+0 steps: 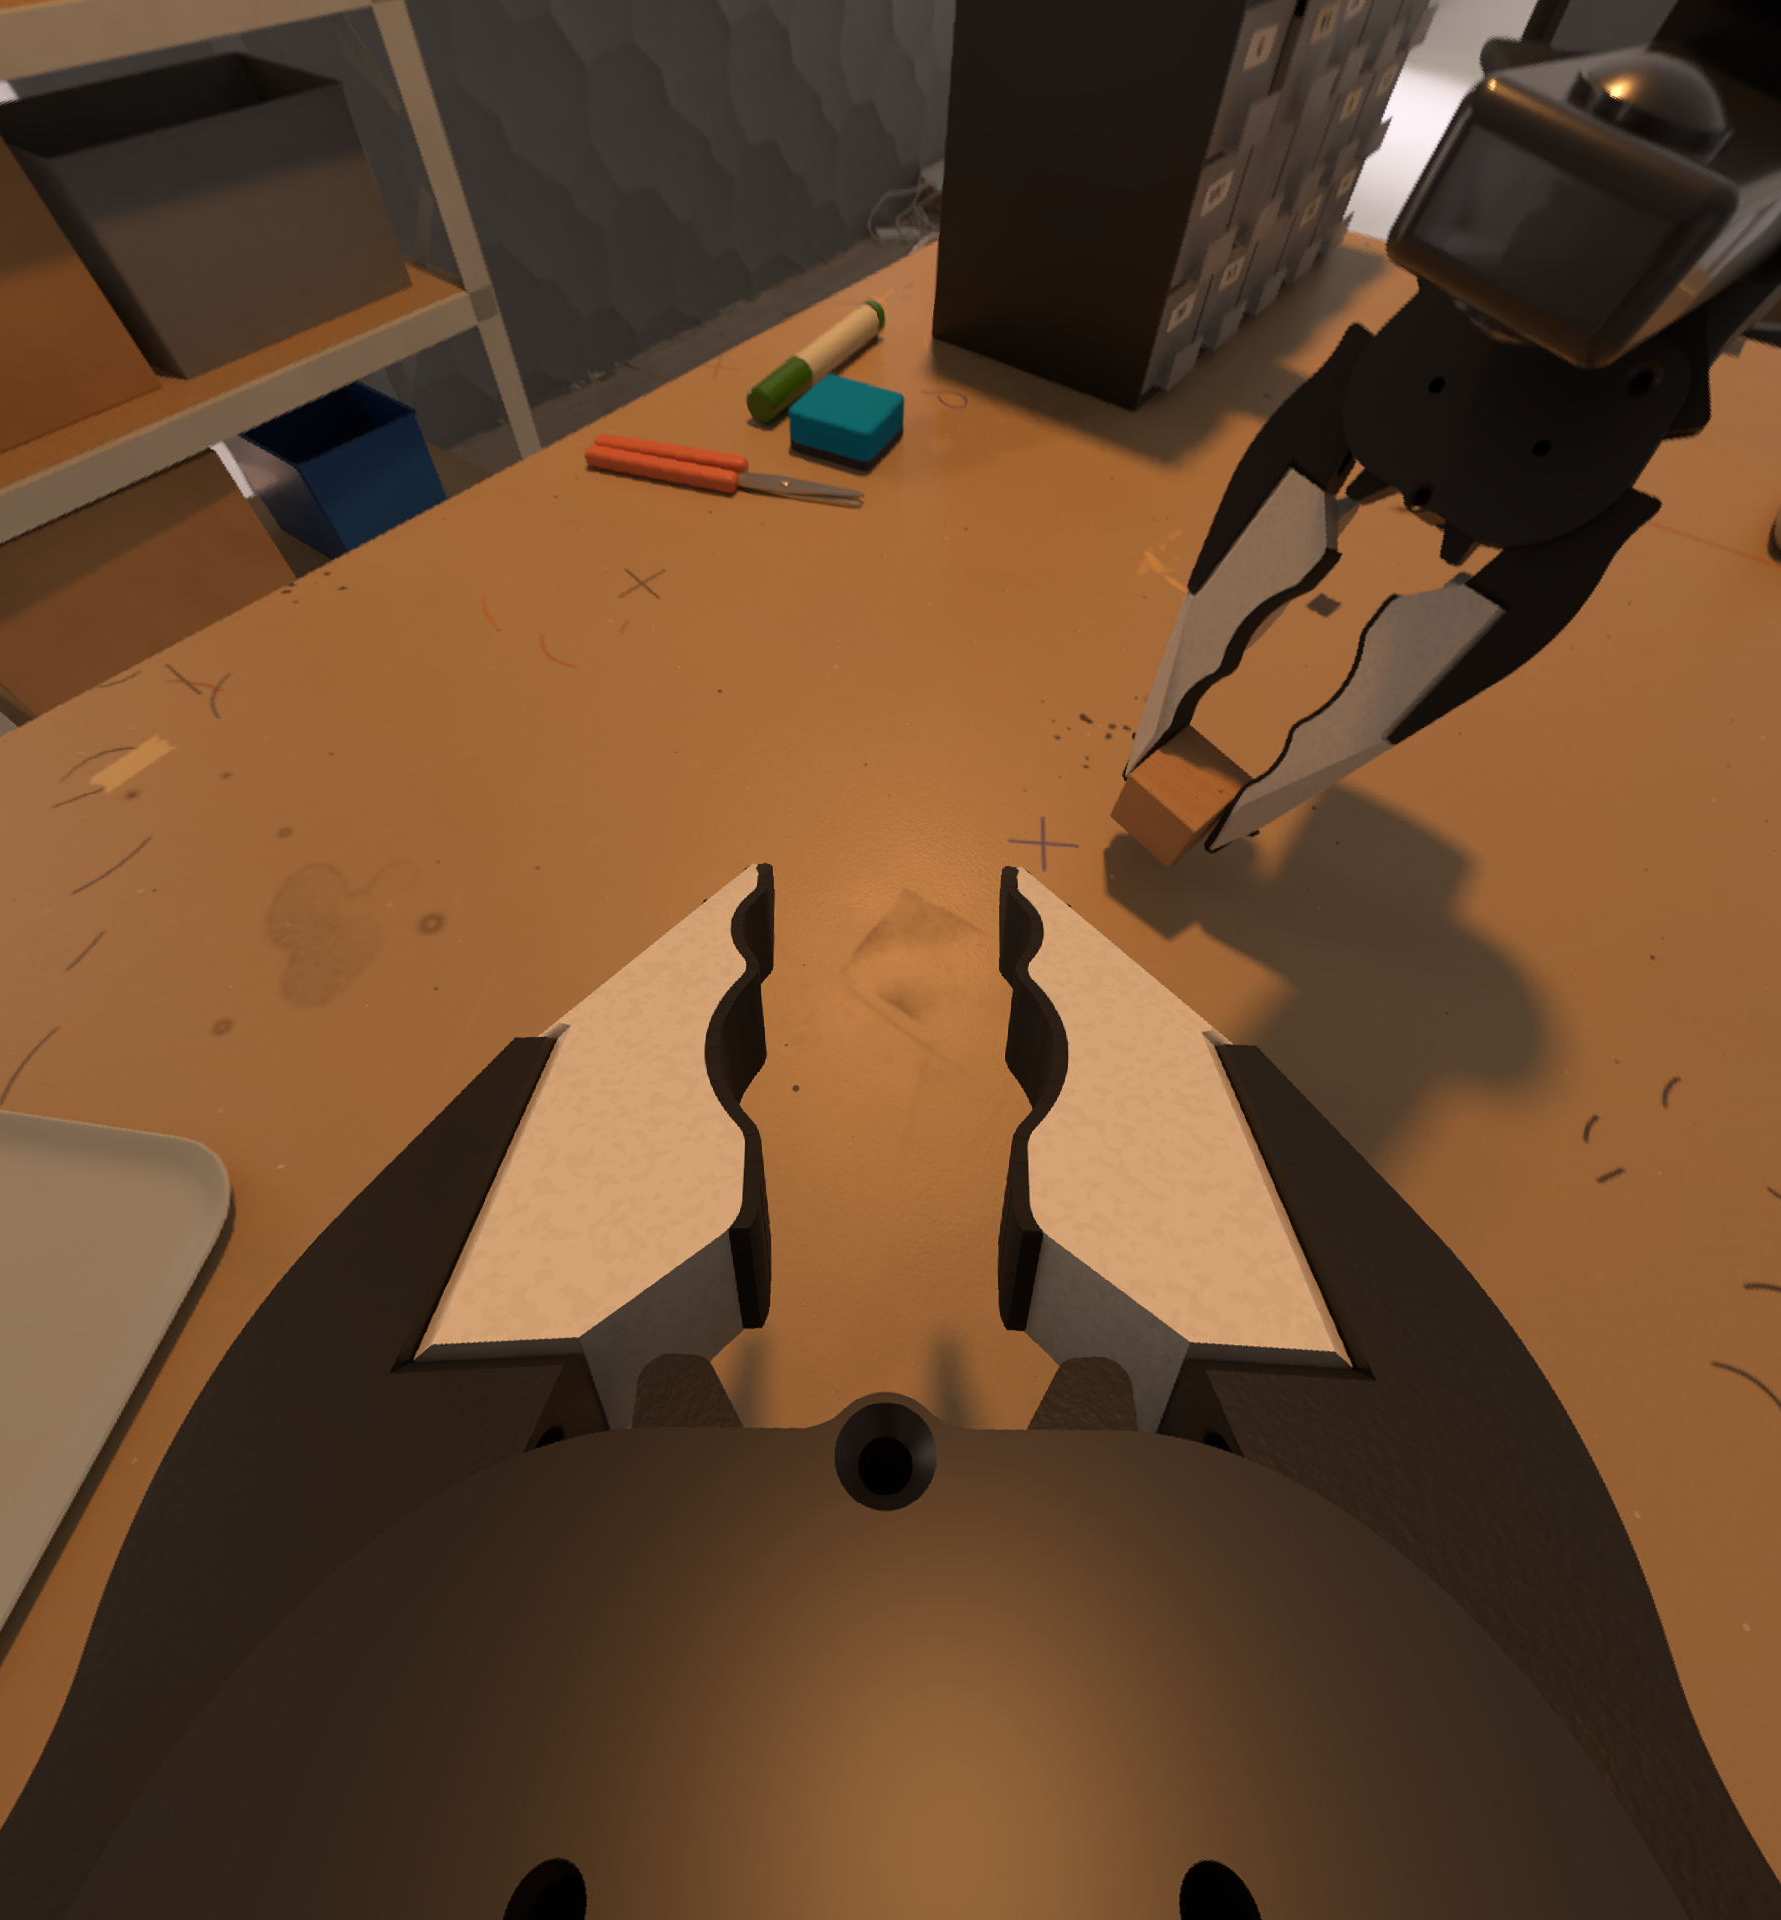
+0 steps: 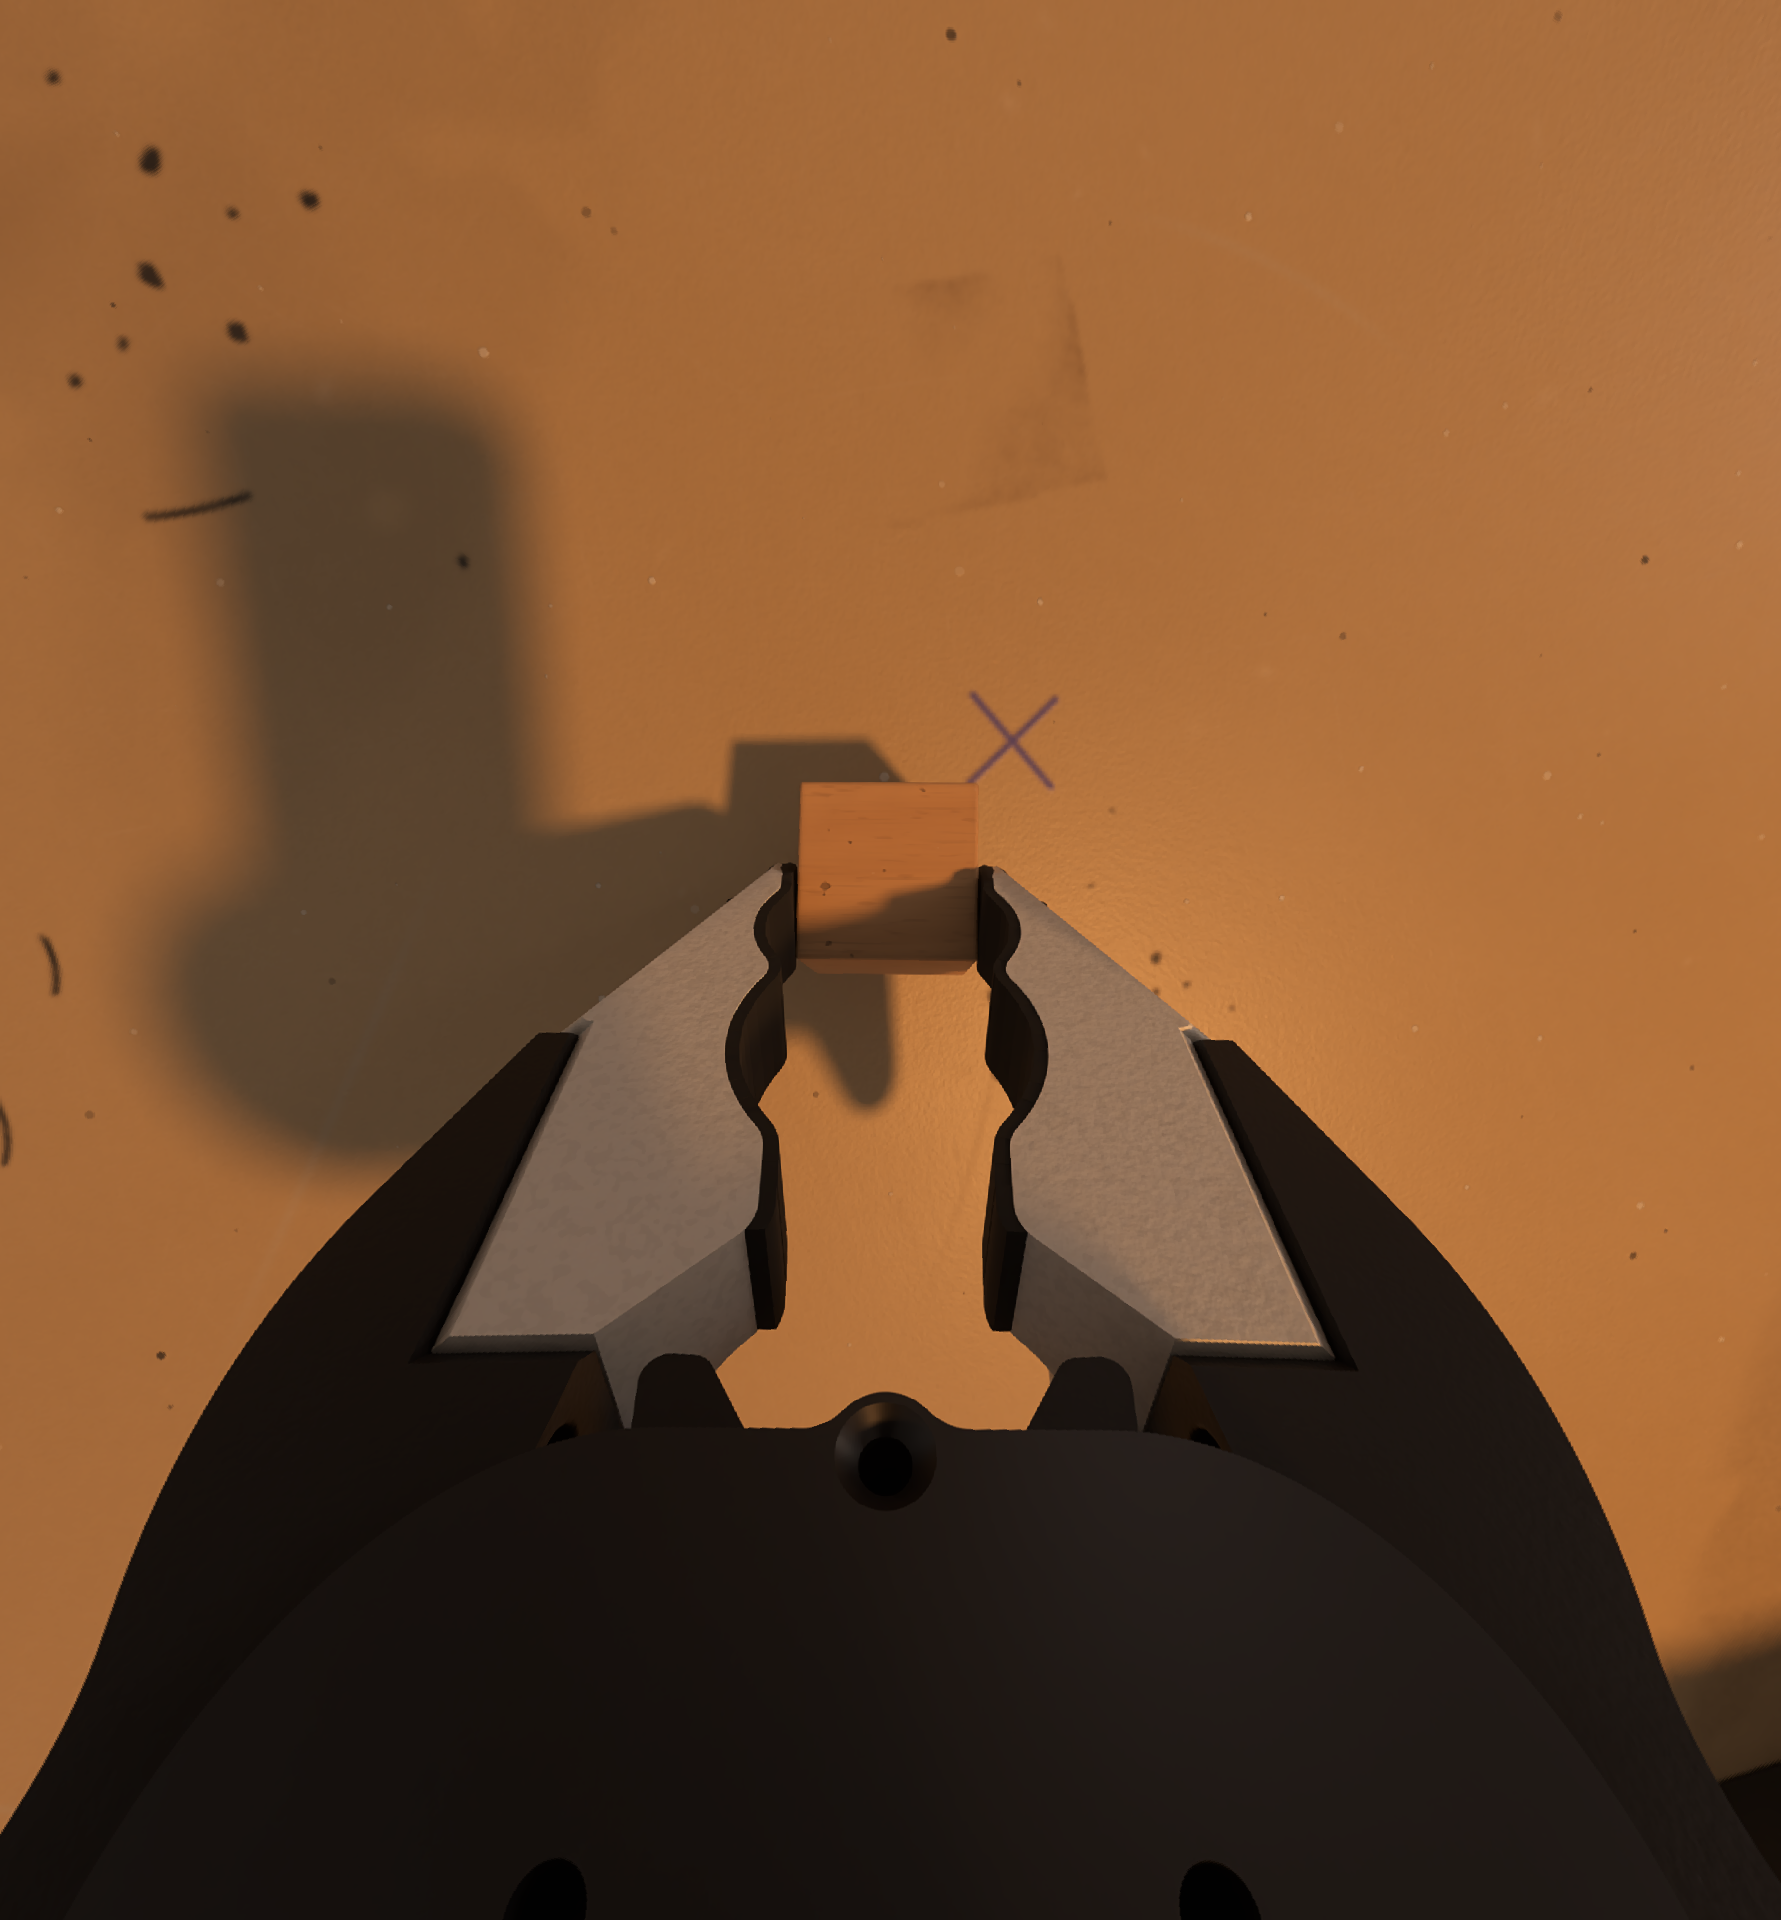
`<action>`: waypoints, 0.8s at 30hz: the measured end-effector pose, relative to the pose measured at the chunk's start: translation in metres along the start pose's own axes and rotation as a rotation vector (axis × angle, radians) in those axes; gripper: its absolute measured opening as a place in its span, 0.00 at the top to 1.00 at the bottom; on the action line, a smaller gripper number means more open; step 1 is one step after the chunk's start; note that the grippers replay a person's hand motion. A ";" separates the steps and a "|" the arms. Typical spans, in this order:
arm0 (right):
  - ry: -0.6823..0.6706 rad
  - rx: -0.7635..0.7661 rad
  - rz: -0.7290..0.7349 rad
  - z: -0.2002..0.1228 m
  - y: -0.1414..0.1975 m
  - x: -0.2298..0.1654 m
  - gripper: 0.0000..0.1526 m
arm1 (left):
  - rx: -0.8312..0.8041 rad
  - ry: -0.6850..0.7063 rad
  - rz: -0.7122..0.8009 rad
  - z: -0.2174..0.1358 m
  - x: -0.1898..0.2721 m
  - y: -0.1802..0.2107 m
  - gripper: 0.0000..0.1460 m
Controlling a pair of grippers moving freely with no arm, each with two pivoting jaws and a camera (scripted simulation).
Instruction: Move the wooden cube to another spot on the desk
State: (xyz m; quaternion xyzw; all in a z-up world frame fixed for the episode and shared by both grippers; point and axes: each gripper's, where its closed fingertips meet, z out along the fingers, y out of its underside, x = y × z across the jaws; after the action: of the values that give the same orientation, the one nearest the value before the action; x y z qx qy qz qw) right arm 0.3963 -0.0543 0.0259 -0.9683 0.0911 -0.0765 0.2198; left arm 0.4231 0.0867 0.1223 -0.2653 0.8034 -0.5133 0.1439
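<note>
The right gripper (image 2: 886, 914) was seen closed on the small light-brown wooden cube (image 2: 886, 852), held at its fingertips. The cube was judged just above the scuffed orange desk (image 2: 1385, 520). The left gripper (image 1: 886, 883) was held apart, empty, well to the cube's left.

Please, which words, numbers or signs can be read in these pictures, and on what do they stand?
No readable words anywhere.
Small tags on the grey drawer cabinet: too small to read.
Desk: only a pen-drawn cross beside the wooden cube, no letters.

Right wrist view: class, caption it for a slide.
Right gripper holds the cube above the desk.
</note>
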 end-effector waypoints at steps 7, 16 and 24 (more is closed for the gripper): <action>0.002 -0.035 0.000 0.005 0.004 0.000 0.78 | -0.040 0.025 0.011 0.012 0.008 0.007 0.70; 0.009 -0.009 0.016 0.001 0.001 0.003 0.61 | -0.071 0.029 0.021 0.018 0.010 0.013 0.69; 0.021 0.073 -0.003 -0.002 -0.020 0.000 0.69 | -0.078 0.025 0.024 0.018 0.009 0.015 0.69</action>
State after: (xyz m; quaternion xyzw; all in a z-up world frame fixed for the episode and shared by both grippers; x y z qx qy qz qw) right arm 0.3990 -0.0370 0.0364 -0.9589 0.0891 -0.0903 0.2538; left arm 0.4207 0.0725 0.1017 -0.2546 0.8275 -0.4834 0.1293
